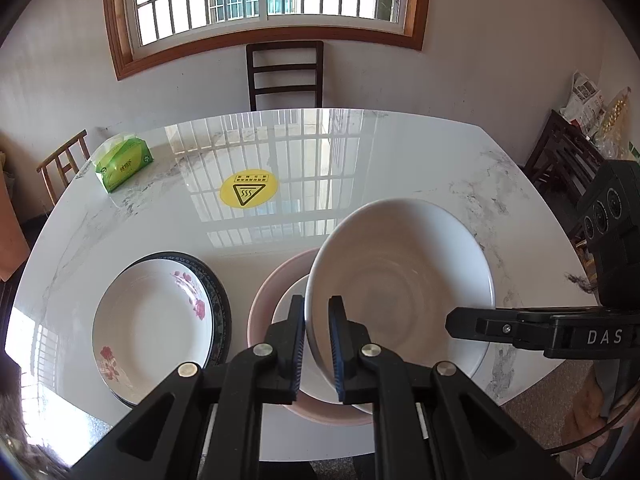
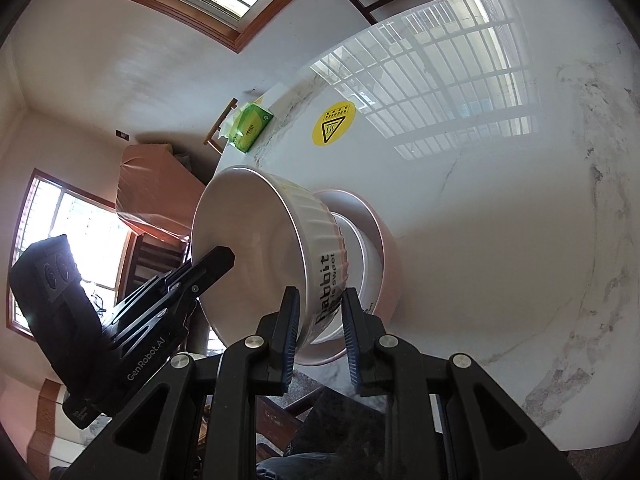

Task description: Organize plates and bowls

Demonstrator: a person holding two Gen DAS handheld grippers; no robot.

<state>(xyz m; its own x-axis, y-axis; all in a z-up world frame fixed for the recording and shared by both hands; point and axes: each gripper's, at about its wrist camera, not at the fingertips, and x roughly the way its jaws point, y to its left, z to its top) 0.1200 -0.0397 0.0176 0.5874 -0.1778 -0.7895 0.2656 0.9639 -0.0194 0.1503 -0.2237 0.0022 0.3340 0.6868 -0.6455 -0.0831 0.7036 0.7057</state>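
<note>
Gripping white bowl (image 1: 400, 276) w/ both tools, above stacked pink bowl (image 1: 264, 300).

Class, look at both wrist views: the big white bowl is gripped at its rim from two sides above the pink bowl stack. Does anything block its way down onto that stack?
Nothing visible does. The white bowl, clamped by the left gripper and the right gripper, hangs tilted directly over the smaller white bowl nested in the pink bowl. The flowered plate sits aside.

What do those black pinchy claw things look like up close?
Both are matte black plastic. The left gripper and the right gripper each have two flat fingers with ribbed dark blue pads, round silver bolts and triangular cut-outs. White lettering on their sides reads "DAS" and "GenRobot.AI". A thin black cable hangs by the right one.
</note>
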